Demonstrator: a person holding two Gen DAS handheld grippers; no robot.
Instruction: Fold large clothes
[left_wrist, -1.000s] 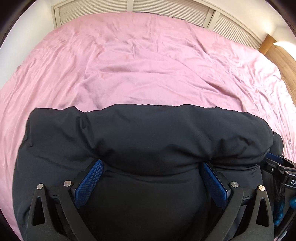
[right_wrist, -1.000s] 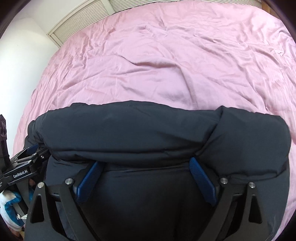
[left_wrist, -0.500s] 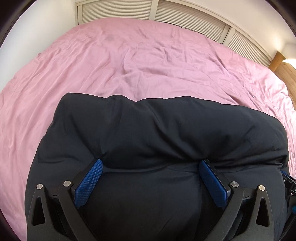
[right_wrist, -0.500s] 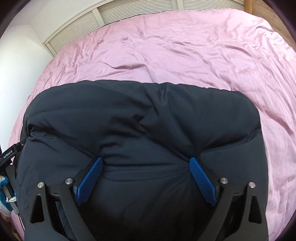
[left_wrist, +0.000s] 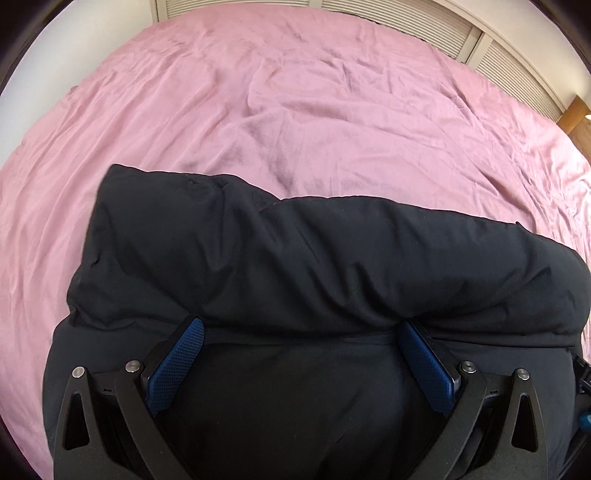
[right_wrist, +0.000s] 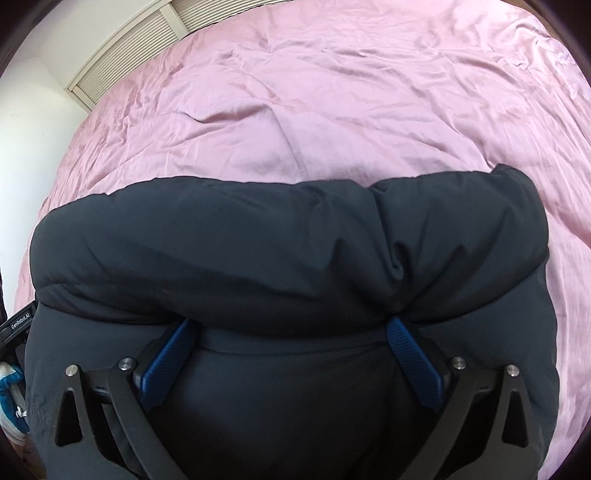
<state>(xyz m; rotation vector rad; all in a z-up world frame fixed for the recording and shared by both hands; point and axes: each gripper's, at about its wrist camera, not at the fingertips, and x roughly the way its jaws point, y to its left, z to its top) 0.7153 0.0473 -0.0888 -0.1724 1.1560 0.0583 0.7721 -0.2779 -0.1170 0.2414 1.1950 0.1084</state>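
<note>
A dark navy padded jacket (left_wrist: 314, 266) lies bunched on a pink bed sheet (left_wrist: 295, 110). A thick fold of it bulges over the tips of both grippers. My left gripper (left_wrist: 301, 332) has its jaws wide apart, blue pads (left_wrist: 177, 365) either side of the fabric, fingertips hidden under the fold. In the right wrist view the same jacket (right_wrist: 288, 251) covers the right gripper (right_wrist: 291, 328), also wide apart, with blue pads (right_wrist: 413, 362) showing. Whether either gripper pinches cloth is hidden.
The pink sheet (right_wrist: 332, 92) stretches far ahead, wrinkled. Louvred white panels (left_wrist: 461, 37) run along the bed's far edge. A wooden headboard (left_wrist: 572, 118) shows at the right. The other gripper's body and a blue-white glove (right_wrist: 11, 391) sit at the left edge.
Both grippers have pushed the jacket fold forward over the bed, and the views tilted down. The fold now reaches further up the frame. The jaws' width has not changed.
</note>
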